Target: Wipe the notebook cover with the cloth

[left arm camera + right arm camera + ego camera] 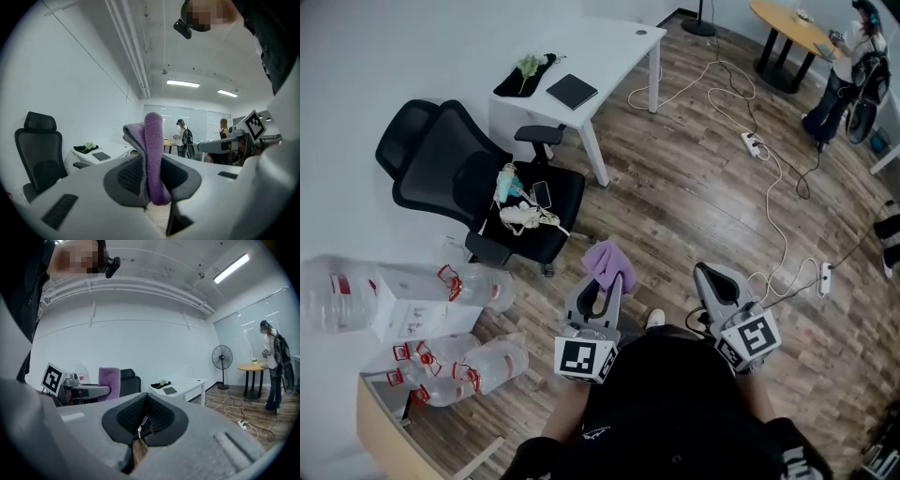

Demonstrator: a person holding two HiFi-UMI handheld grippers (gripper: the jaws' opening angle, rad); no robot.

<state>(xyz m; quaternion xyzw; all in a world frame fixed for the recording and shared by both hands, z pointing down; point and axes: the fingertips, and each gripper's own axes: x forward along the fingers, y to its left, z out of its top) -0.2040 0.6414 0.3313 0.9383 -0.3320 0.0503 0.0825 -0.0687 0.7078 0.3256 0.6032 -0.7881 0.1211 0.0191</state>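
White table (614,42) stands well across the floor, with the dark notebook (572,91) flat on it, cover up, its edges diagonal in the head view. It is probably stiff enough to press on. The purple cloth (605,261), soft and light, stands folded lengthwise along the left hand-held gripper (607,281), which pinches its lower fold and leaves the end free. The right hand-held gripper (712,281) is closed and empty.

From my end the cloth (153,154) looks like soft purple fabric with a fuzzy nap, grey on its other face. The left gripper (602,292) and right gripper (143,420) have matt light-grey plastic shells, and the pads (161,416) are black with a fine ribbed texture. The notebook (572,91) cover is dark and matt. The desk (609,42) top is smooth white, the floor (703,187) is wood-grain planks, and the water jugs (337,291) are clear glossy plastic.
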